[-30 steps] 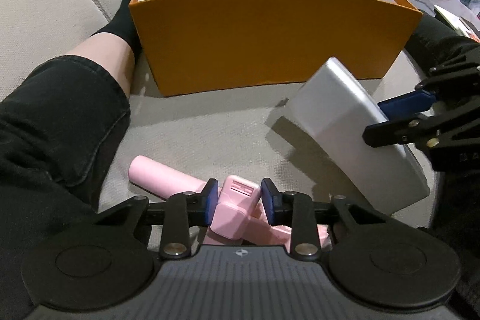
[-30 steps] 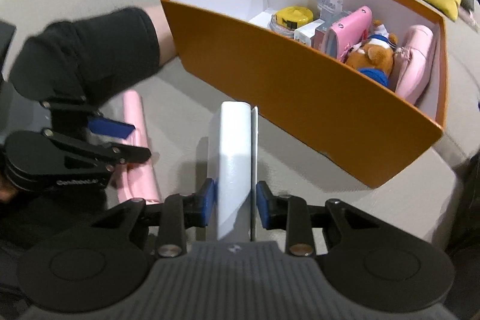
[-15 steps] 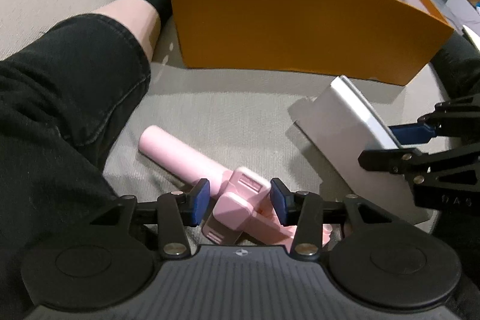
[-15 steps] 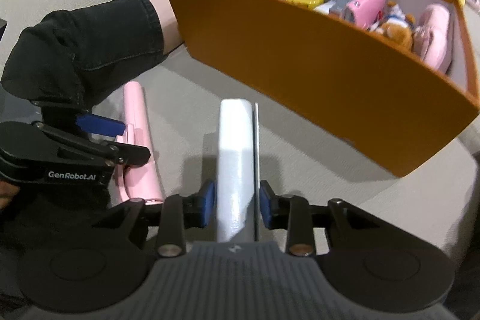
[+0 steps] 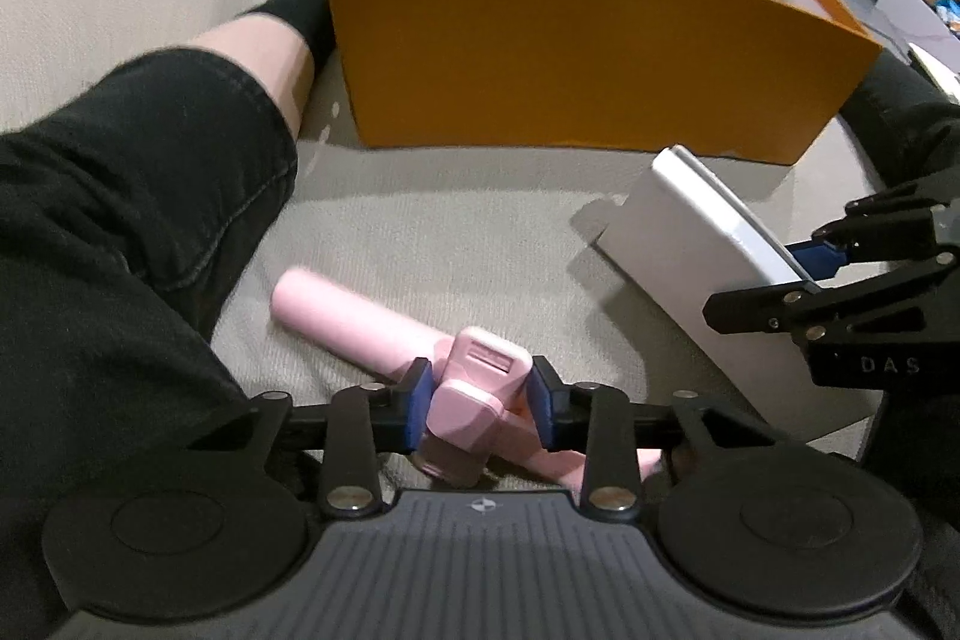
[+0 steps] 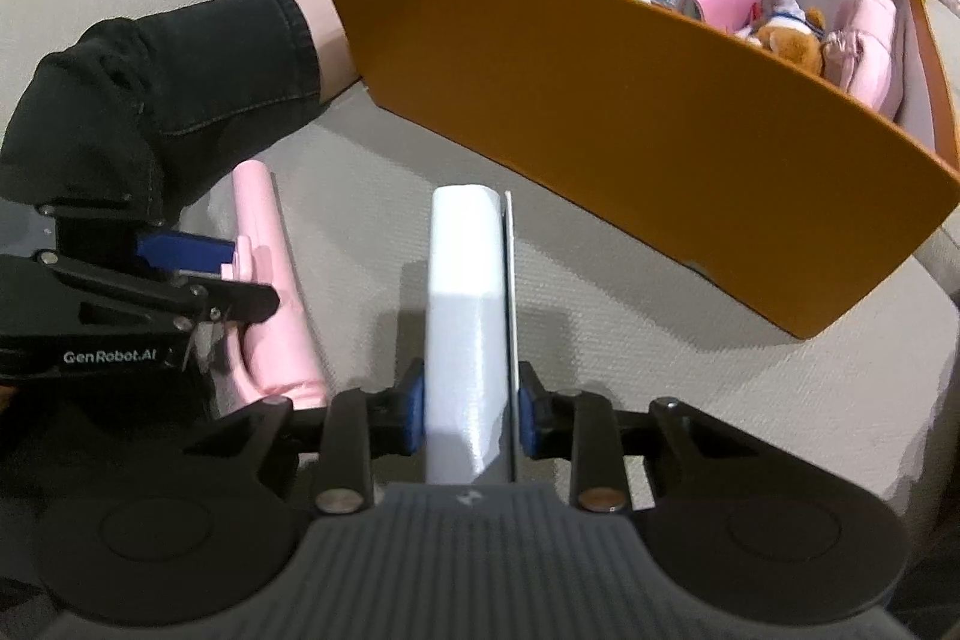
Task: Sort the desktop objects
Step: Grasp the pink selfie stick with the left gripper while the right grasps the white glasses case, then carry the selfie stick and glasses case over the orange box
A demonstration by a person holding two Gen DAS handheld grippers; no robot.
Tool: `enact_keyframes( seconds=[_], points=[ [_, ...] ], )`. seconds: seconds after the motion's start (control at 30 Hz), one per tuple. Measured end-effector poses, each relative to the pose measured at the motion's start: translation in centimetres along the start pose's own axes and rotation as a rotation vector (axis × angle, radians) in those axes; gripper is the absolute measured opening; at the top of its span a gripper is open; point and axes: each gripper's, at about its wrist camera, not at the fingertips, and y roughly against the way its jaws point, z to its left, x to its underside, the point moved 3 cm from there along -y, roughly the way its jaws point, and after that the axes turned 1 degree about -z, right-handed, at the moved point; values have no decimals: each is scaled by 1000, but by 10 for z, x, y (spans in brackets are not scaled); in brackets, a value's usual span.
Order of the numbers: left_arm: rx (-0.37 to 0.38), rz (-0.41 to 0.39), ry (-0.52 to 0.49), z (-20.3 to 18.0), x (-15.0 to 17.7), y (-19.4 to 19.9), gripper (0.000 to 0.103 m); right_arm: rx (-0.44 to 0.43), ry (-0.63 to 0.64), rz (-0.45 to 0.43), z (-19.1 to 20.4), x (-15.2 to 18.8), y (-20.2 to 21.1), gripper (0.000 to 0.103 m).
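Both grippers (image 5: 480, 403) (image 6: 467, 415) clamped, side by side

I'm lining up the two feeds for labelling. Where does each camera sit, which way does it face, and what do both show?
Left wrist: on the left gripper, facing along its fingers at a pink item, orange box beyond; the person's leg shows left.
Right wrist: on the right gripper, facing along a white box toward the orange box; knee at left.
Shared: the orange box, pink item, white box, and each other's gripper.
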Motion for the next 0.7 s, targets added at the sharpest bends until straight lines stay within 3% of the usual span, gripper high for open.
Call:
enact_keyframes(
  seconds=[0.43, 0.6, 0.7],
  points=[
    [73, -82, 51, 9, -13, 25, 32, 8, 136, -62, 4, -15, 36, 31],
    [39, -132, 52, 12, -23, 35, 32, -3, 202, -87, 6, -28, 61, 31],
    [73, -165, 71, 19, -31, 48, 32, -5, 261, -113, 8, -39, 79, 31]
  ],
)
